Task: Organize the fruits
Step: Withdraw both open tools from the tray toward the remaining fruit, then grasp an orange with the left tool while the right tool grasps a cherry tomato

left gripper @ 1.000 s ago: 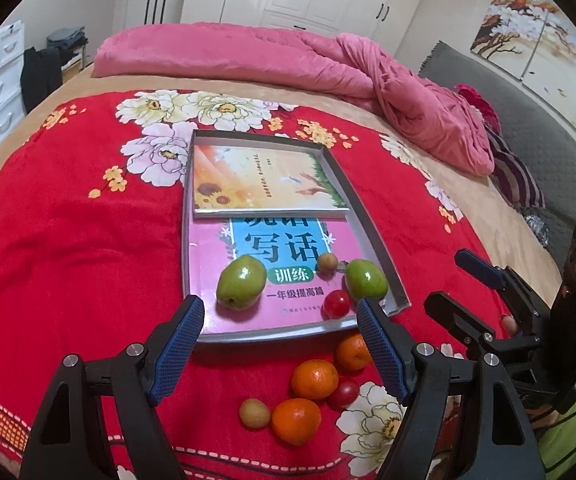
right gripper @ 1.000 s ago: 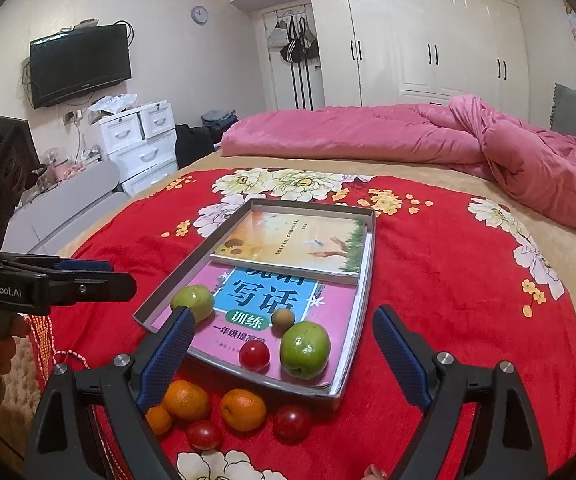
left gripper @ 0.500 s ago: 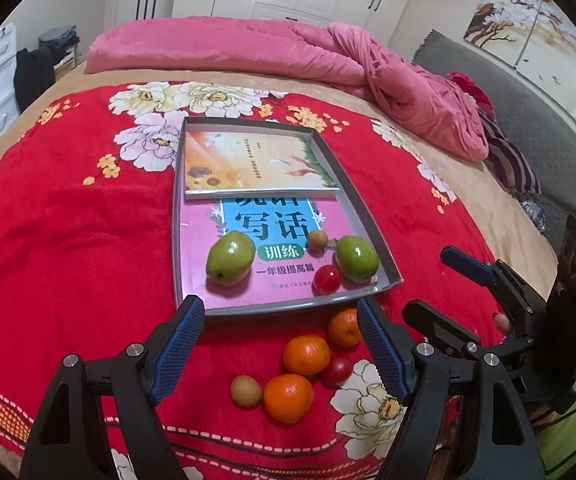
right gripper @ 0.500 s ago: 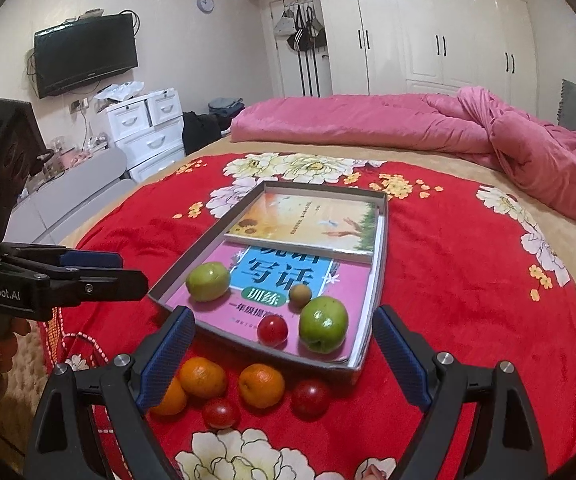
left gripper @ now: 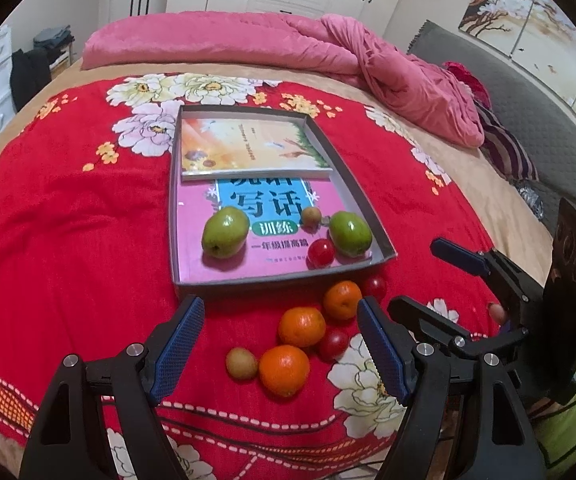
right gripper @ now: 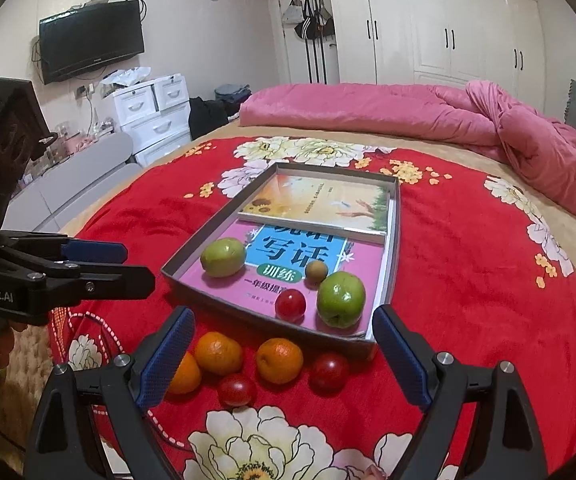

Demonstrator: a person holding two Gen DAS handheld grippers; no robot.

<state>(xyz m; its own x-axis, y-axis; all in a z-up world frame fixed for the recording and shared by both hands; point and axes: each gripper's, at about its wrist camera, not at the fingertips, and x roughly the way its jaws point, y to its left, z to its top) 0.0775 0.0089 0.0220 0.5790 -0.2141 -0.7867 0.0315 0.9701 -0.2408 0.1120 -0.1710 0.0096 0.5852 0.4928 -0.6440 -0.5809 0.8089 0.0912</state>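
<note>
Left wrist view: we hold both grippers, left gripper (left gripper: pixel 279 320) & right gripper (right gripper: pixel 283 334), wide, empty, over loose oranges (left gripper: pixel 302 326) nr tray (left gripper: pixel 384 245), prob lining up pick.

The blanket (left gripper: pixel 67 220) is red with white flowers. The tray (left gripper: pixel 362 196) is grey. Inside lie a pink book (left gripper: pixel 195 216), two green fruits (left gripper: pixel 224 232) and a red tomato (left gripper: pixel 321 252). Outside are oranges (left gripper: pixel 302 326).

Tray (left gripper: pixel 362 200) near half crowded with fruit; far half blocked by book (left gripper: pixel 247 148); loose oranges (left gripper: pixel 302 326) crowd tray's near edge.
</note>
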